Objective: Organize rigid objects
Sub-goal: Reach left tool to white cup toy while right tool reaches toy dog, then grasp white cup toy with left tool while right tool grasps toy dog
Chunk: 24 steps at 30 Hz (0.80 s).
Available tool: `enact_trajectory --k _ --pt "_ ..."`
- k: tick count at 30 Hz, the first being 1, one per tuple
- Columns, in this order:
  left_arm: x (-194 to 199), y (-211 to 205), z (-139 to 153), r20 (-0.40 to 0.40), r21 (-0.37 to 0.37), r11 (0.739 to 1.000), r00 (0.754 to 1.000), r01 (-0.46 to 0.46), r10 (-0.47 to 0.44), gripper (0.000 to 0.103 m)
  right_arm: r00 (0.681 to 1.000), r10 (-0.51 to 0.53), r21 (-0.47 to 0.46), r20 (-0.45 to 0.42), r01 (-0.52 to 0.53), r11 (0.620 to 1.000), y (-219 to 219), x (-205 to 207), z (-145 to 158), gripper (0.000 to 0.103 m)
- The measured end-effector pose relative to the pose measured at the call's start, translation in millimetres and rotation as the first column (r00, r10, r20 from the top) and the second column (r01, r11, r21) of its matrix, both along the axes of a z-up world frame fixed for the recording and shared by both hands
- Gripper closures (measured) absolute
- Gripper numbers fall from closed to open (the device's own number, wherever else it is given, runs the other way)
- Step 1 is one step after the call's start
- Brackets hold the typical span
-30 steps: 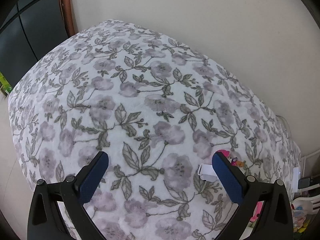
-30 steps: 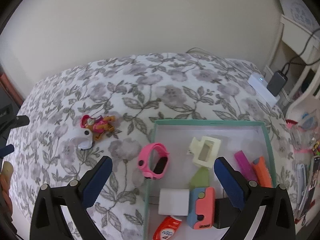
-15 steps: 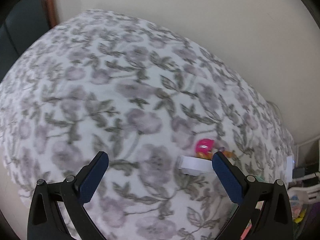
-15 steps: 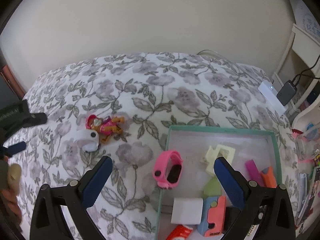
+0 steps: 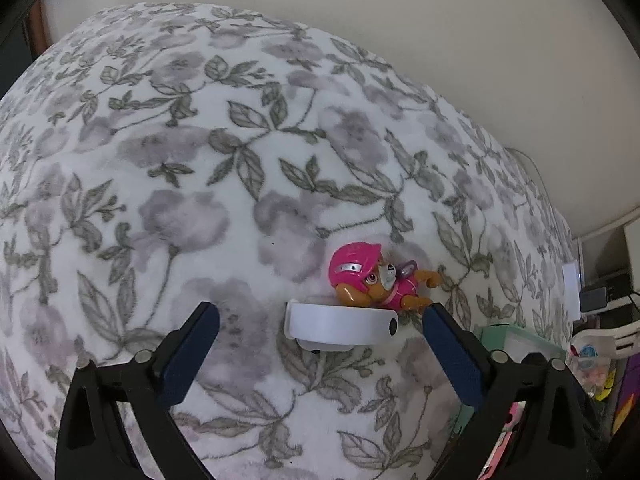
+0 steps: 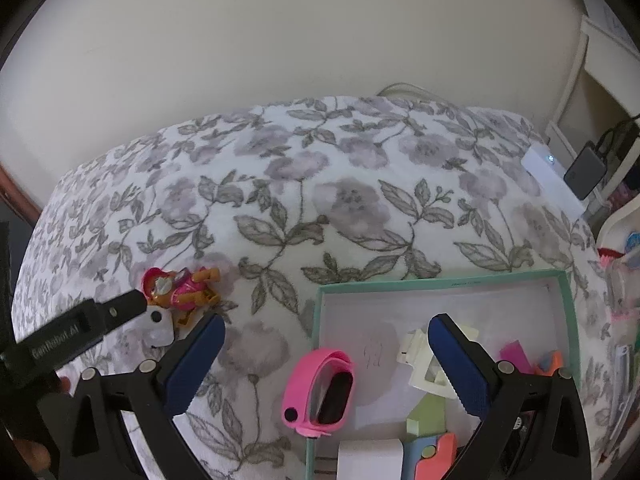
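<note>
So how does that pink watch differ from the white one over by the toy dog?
The pink watch sits propped on the green box's edge, dark screen showing; the white watch lies out on the floral blanket, touching the toy dog, its screen unseen. The white watch sits between the left tool's closing jaws, not yet gripped; the pink watch is below the open right tool. Both are closed-loop wristbands.

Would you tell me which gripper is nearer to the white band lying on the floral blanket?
Left. The left gripper has the white band between its closing jaws, untouched. The right gripper hangs beside it, over the pink watch at the tray's edge.
</note>
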State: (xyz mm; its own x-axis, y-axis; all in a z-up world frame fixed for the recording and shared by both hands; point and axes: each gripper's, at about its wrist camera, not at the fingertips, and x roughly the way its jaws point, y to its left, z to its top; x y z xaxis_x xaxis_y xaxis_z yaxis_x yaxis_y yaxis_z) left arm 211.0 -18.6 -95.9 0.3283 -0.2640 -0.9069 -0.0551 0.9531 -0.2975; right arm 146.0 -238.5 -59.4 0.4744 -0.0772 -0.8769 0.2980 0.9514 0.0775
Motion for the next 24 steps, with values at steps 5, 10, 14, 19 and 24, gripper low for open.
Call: enact_trajectory --k 5,10,14,19,24 --pt "0 -5 -6 0.002 -0.018 0.999 0.999 0.037 -0.037 0.019 1.000 0.001 0.006 -0.013 -0.001 1.000 3 5 -4 0.000" --pt "0 -12 -9 0.017 -0.002 0.997 0.997 0.074 -0.074 0.029 1.000 0.012 -0.001 -0.021 -0.012 1.000 8 10 -5 0.000" --pt "0 -12 -11 0.012 -0.022 0.996 0.996 0.091 -0.091 0.040 1.000 0.009 0.011 -0.029 -0.008 1.000 9 14 -8 0.000" --pt "2 -3 -9 -0.003 -0.005 0.998 0.998 0.069 -0.069 0.041 0.999 0.027 0.008 -0.036 -0.027 1.000 18 23 -11 0.000" --pt "4 25 -7 -0.023 0.001 0.999 0.999 -0.048 0.048 0.041 0.997 0.076 -0.007 -0.030 -0.077 0.997 40 35 -10 0.000"
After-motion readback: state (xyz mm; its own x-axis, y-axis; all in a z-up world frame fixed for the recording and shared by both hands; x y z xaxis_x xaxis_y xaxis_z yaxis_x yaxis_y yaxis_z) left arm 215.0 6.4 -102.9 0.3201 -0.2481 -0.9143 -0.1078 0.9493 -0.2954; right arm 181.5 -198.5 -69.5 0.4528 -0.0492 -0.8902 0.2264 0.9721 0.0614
